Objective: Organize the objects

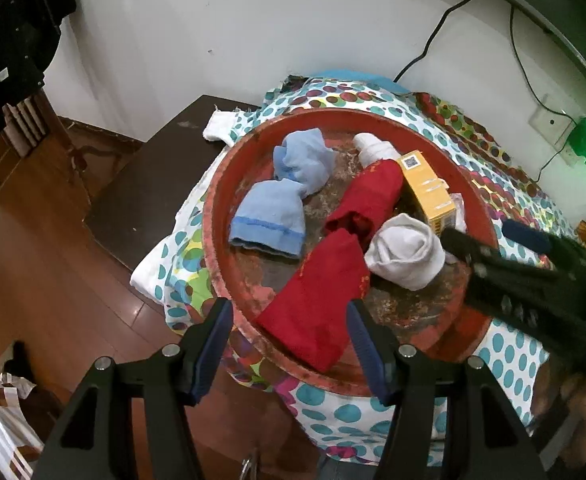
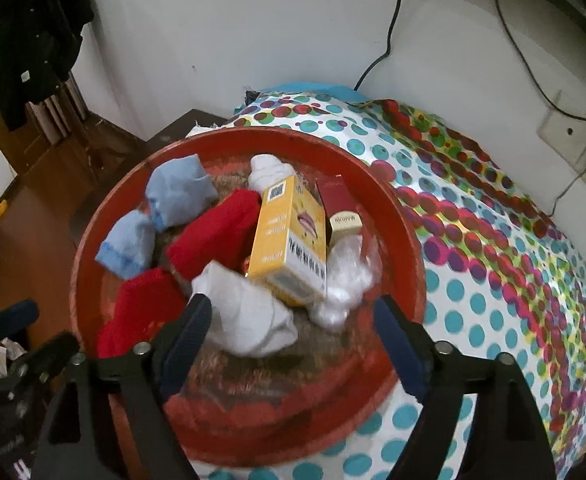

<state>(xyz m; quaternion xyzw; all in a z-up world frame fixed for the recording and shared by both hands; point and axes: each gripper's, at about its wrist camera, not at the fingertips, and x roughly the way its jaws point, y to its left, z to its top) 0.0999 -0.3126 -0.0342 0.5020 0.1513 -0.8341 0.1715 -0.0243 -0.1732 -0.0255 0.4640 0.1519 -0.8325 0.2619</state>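
A round red tray [image 1: 229,168] [image 2: 409,236] sits on a polka-dot cloth and holds a blue sock [image 1: 281,196] [image 2: 153,220], a red sock [image 1: 333,280] [image 2: 213,236], a rolled white sock [image 1: 405,252] [image 2: 245,312], a yellow box [image 1: 429,192] [image 2: 289,240], a white bottle [image 1: 369,146] [image 2: 269,170], a dark red box [image 2: 339,204] and a clear plastic wrap [image 2: 349,276]. My left gripper [image 1: 289,344] is open above the red sock's near end. My right gripper [image 2: 293,340] is open just over the white sock and also shows in the left wrist view [image 1: 501,268].
The polka-dot cloth [image 2: 493,264] covers the surface to the right. A dark brown low table [image 1: 153,168] stands to the left above a wooden floor. Black cables [image 2: 389,40] hang on the white wall. A patterned bag [image 1: 5,420] lies at the lower left.
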